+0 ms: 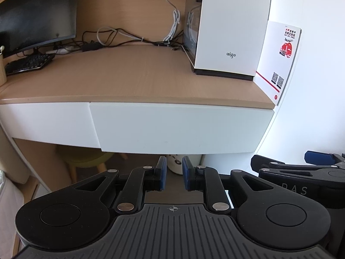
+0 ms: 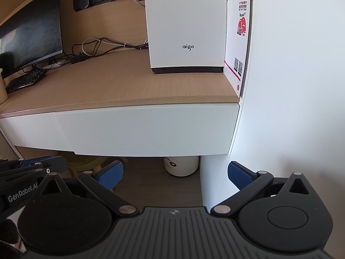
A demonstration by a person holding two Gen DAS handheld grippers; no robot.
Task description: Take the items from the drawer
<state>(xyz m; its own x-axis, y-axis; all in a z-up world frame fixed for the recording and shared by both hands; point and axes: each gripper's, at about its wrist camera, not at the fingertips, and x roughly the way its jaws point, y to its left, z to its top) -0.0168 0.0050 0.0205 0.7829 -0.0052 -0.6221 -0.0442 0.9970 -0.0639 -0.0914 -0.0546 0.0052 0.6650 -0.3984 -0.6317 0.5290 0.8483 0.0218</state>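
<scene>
The white drawer front (image 1: 179, 127) (image 2: 146, 129) under the wooden desktop's right end is closed, so its contents are hidden. My left gripper (image 1: 174, 172) hovers below and in front of its bottom edge, open by a narrow gap between the blue pads (image 1: 162, 173), holding nothing. My right gripper (image 2: 175, 172) is wide open and empty, below the drawer's right half. Each gripper shows in the other's view: the right gripper (image 1: 312, 164) at the right edge, the left gripper (image 2: 32, 166) at the left edge.
A white aigo computer case (image 2: 185, 26) and a leaning card (image 2: 237, 43) stand on the desktop (image 1: 133, 75) above the drawer. Monitor (image 1: 36, 13), keyboard (image 1: 28, 62) and cables sit left. A second white front (image 1: 47, 120) is left; wall right; white bin (image 2: 181, 166) and stool (image 1: 86, 161) below.
</scene>
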